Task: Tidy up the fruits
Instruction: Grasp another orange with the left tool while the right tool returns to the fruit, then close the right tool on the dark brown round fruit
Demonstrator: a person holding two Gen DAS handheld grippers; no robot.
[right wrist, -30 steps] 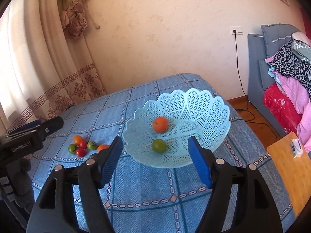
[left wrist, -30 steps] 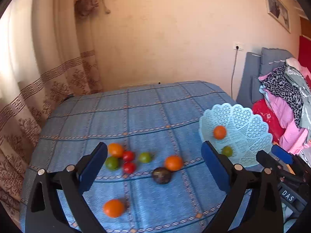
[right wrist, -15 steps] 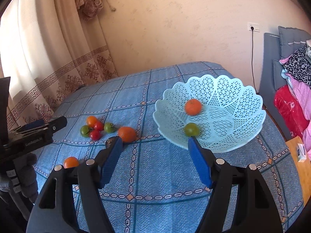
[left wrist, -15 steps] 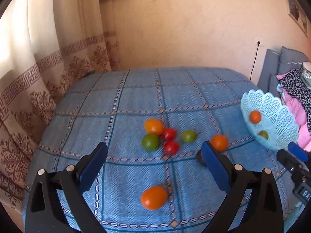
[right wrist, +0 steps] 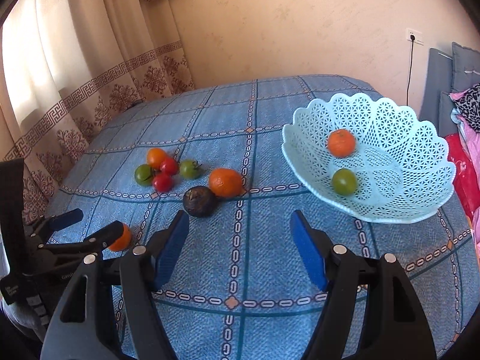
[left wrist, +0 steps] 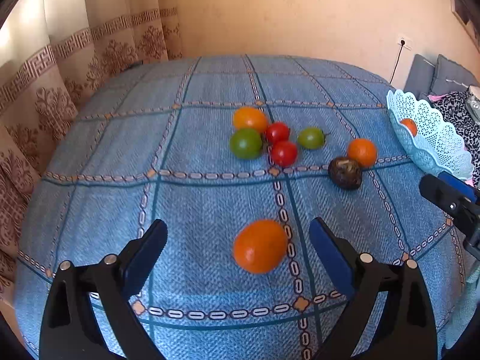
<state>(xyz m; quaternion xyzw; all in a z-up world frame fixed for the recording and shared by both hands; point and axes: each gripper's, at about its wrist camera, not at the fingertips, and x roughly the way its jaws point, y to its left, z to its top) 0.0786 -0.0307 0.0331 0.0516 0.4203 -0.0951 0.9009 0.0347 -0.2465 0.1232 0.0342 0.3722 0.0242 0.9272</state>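
Low in the left wrist view, your left claw (left wrist: pixel 237 252) is closing with its blue pads apart on either side of the smooth, slightly oval orange fruit (left wrist: pixel 259 246), which lies on the blue checked tabletop (left wrist: pixel 210 198), long axis across the gap, not yet pinched. Your right claw (right wrist: pixel 240 249) hangs apart and empty; beyond, at right, sits the pale blue lattice plastic basket (right wrist: pixel 390 207).

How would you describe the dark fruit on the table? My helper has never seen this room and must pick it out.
Start at the pale blue basket on the blue checked tablecloth. Beside it lies an orange, and touching that is the dark fruit. It is the only brownish-black, wrinkled one; every other fruit is orange, red or green.
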